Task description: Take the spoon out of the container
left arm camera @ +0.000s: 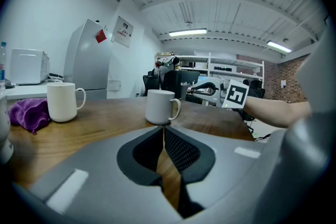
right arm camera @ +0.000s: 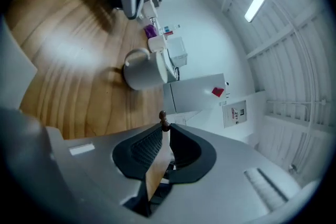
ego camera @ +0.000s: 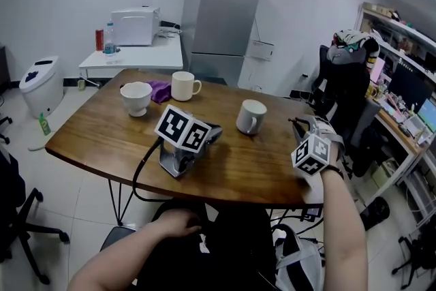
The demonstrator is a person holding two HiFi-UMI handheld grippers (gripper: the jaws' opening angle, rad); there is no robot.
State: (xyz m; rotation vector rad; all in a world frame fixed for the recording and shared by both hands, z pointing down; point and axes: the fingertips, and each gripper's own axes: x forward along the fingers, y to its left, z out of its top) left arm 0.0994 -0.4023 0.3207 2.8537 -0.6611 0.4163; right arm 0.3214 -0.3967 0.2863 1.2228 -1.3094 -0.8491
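**Item:** spoon. It sits in your right gripper, off the wood and out of every cup in view. Only a small dark brown knob shows, poking just past the fingertips; I take it for the end of the handle. The tan sliver behind it, between the pads, may be the handle or wood seen through the gap; I cannot tell which. The bowl is not visible.

**Grip:** your right jaws are drawn in close on that slim stem, a pad on either side of it.

**Axis:** the spoon runs along the jaws, knob end forward, pointing past the nearest mug toward the grey fridge. That mug stands ahead of the tips and well apart. I judge it to be the container, though nothing here confirms it.

**Nearer hand:** your right, at the right edge of the table. A set-down looks like the next step, with bare wood beside and below the tips.

**Other holdings:** your left gripper lies on the table unheld, jaws together, nothing in them. Your left hand is in your lap.

**Far side:** second mug, white cup, purple cloth.
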